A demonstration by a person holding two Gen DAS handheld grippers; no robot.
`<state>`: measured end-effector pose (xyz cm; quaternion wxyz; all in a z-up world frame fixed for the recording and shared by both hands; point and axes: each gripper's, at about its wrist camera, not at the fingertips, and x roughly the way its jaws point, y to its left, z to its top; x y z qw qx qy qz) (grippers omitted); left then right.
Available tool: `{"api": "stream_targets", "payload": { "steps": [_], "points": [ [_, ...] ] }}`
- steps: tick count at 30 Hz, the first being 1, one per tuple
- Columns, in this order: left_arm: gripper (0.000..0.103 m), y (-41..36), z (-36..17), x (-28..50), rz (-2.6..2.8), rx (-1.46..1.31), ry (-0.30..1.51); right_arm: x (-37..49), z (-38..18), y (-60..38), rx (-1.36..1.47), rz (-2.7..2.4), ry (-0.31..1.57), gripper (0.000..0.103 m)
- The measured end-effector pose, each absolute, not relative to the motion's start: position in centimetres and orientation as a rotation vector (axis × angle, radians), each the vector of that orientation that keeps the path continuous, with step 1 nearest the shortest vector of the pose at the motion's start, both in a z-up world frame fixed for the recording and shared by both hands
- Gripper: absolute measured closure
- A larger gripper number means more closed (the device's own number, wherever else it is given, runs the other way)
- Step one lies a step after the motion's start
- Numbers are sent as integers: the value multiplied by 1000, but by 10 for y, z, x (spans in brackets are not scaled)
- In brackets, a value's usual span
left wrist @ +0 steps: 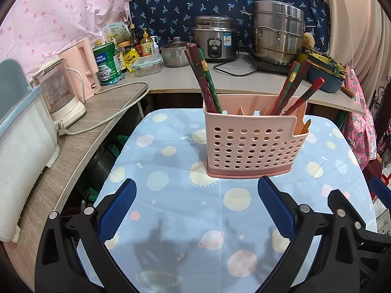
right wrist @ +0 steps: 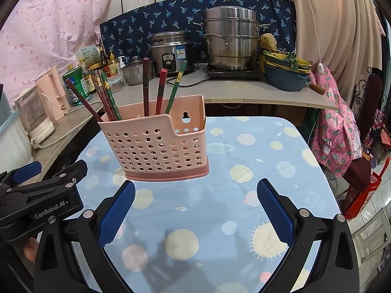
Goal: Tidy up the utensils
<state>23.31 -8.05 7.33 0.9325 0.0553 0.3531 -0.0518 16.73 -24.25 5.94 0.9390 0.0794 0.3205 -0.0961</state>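
On the left counter stand a kettle (left wrist: 59, 90) and a green tin (left wrist: 106, 62). The left gripper (left wrist: 195, 207) hovers low over the table (left wrist: 171, 146) with its fingers spread wide, holding nothing. Just beyond it, mid-table, the pink holder (left wrist: 254, 144) stands upright, chopsticks (left wrist: 205, 80) leaning out of it. The right gripper (right wrist: 195, 210), to the right, is also wide and empty. On the far counter sit a rice cooker (left wrist: 215, 40) and steamer pot (left wrist: 278, 31).

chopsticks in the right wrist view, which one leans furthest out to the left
The dark red chopstick at the holder's left end; it tilts far left, while the others stand steeper.
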Motion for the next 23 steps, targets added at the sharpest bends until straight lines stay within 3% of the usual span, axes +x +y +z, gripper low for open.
{"api": "stream_targets", "payload": {
  "steps": [23],
  "points": [
    [8,-82,72,241,-112,109,721,177,63,-243,151,-202,658,7]
  ]
}}
